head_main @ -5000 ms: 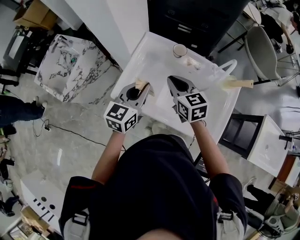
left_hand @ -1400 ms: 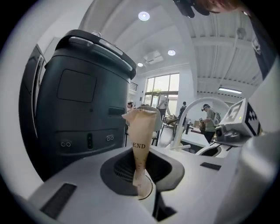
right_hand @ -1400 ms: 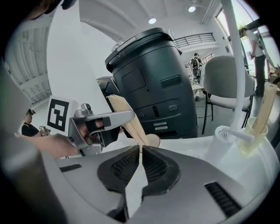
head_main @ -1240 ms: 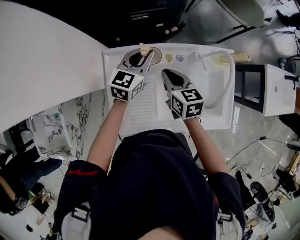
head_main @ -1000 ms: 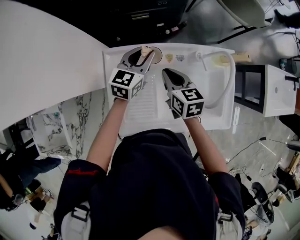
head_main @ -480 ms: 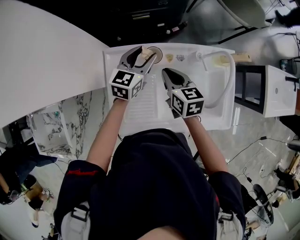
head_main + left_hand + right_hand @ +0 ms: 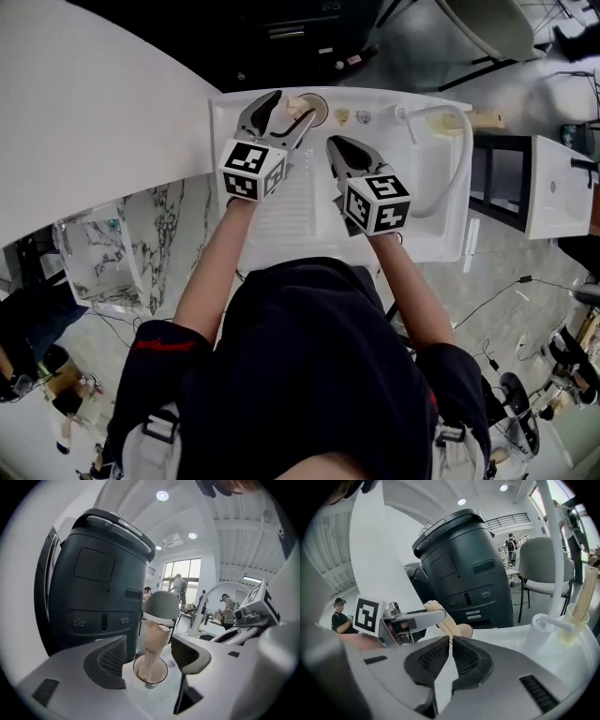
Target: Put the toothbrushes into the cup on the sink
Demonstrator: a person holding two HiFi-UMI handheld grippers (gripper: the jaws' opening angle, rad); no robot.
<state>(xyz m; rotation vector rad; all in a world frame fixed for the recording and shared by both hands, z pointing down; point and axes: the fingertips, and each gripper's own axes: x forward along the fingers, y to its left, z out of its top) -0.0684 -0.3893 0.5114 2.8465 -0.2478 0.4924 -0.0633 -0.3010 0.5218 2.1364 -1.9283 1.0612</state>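
Toothbrush in a tan paper sleeve (image 7: 154,637) stands leaning in the small round brown-rimmed cup (image 7: 151,682), which sits on the back ledge of the white sink (image 7: 431,220). The left tongs (image 7: 149,649) are released: their jaws have just been opening and stand wide on either side of the sleeve, clear of it. The right tongs (image 7: 451,645), just beside them over the basin, are clenched with nothing between the pads. A dark grey rounded housing (image 7: 93,583) rises behind the sink.
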